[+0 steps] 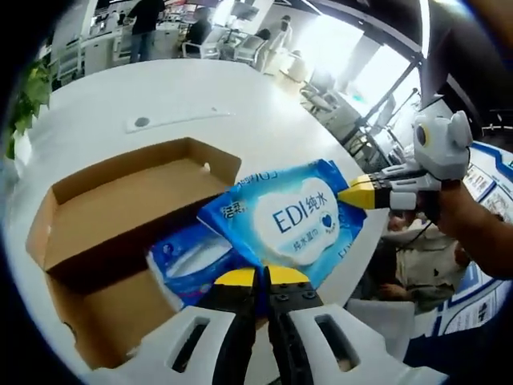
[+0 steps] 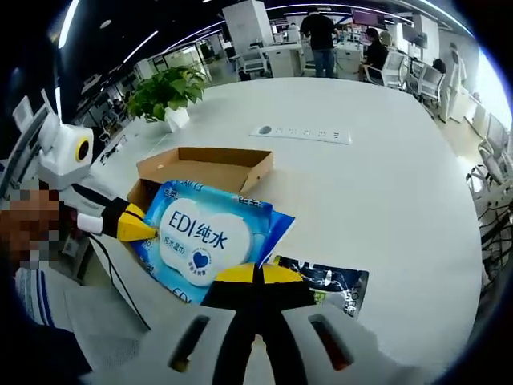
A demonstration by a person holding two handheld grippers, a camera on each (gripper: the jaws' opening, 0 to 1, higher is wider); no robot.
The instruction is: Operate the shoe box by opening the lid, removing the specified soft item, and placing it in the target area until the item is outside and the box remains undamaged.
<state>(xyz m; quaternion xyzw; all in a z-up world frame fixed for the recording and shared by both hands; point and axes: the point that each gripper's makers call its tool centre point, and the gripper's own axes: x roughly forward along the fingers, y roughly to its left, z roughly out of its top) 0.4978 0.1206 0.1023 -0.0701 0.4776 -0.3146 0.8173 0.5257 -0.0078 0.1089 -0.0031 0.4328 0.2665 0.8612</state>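
Wipes pack [image 1: 292, 220]: soft blue packet lifted above the open shoe box [image 1: 120, 216], stretched between both grippers so it does not sag.
Left gripper [image 1: 262, 281]: jaws clenched on the pack's near edge.
Right gripper [image 2: 258, 277]: jaws clenched on the opposite edge.
Box: lid folded back on the white table [image 2: 385, 184], a second pack [image 1: 188, 261] still inside.
Dark packet [image 2: 325, 285]: lies on the table beside the pack; possibly the drop area.

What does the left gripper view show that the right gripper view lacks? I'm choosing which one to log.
Left gripper view: a second blue pack lying in the open box.
Right gripper view: a potted plant and a dark flat packet on the white table.
Both: the blue wipes pack, pinched at opposite edges by the left gripper and right gripper, and a flush white power strip.
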